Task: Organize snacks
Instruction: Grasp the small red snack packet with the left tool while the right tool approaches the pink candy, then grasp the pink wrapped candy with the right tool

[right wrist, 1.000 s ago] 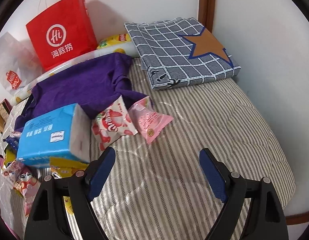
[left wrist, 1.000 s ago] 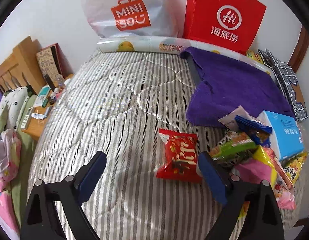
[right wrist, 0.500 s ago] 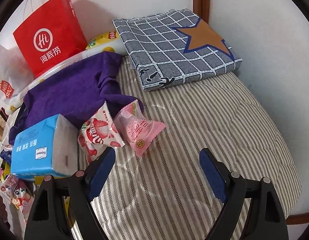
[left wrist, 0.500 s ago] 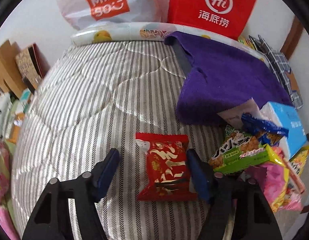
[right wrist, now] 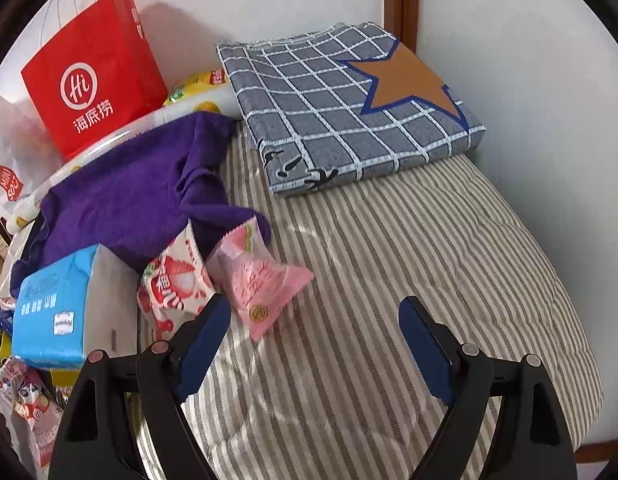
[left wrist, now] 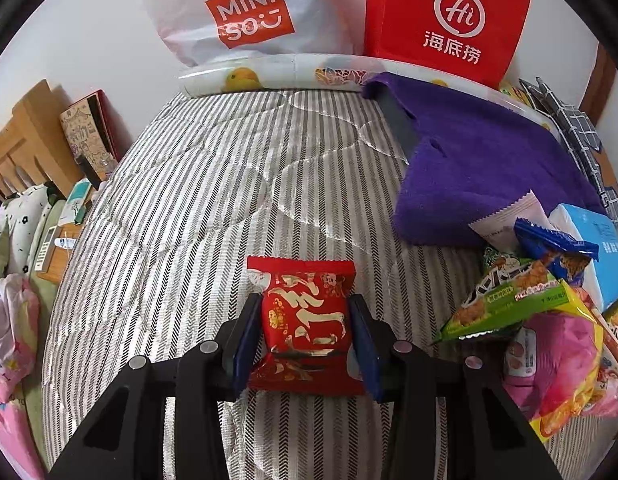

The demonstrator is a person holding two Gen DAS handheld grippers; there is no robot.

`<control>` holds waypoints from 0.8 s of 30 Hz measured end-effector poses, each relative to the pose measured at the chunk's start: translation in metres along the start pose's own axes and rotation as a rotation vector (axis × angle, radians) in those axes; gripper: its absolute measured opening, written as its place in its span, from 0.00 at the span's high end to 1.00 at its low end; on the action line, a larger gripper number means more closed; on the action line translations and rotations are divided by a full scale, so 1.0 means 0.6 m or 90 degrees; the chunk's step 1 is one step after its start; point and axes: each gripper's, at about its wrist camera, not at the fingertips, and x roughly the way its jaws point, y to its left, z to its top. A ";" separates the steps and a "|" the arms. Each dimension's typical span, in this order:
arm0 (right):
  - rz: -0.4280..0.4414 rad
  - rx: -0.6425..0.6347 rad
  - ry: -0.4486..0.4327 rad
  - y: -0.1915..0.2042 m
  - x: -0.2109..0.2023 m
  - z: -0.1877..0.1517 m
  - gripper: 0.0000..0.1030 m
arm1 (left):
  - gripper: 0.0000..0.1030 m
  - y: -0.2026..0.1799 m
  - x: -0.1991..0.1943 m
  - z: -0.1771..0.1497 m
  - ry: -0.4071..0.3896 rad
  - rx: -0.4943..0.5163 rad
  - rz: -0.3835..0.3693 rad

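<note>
The left gripper (left wrist: 305, 332) pinches a glossy, crinkled red snack packet (left wrist: 305, 320) on the striped quilted bedspread (left wrist: 213, 200) — seemingly resting there, not lifted. The right gripper (right wrist: 313, 340) hangs spread beside a pink pillow-shaped sachet (right wrist: 257, 280) — purple terry towel (right wrist: 141, 196) behind.

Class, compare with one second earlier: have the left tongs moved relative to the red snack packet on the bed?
Yes. The left tongs moved right and forward, and now straddle the red snack packet, their pads against its sides.
</note>
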 end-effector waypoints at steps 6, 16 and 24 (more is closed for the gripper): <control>0.008 -0.030 -0.007 0.010 0.029 0.030 0.25 | 0.60 0.001 0.003 0.004 -0.001 -0.002 -0.001; 0.068 -0.098 0.042 0.040 0.074 0.030 0.40 | 0.60 -0.001 0.007 0.009 0.001 -0.008 0.004; 0.055 -0.139 0.036 0.070 0.081 0.011 0.46 | 0.60 -0.004 0.004 0.005 0.006 -0.004 0.002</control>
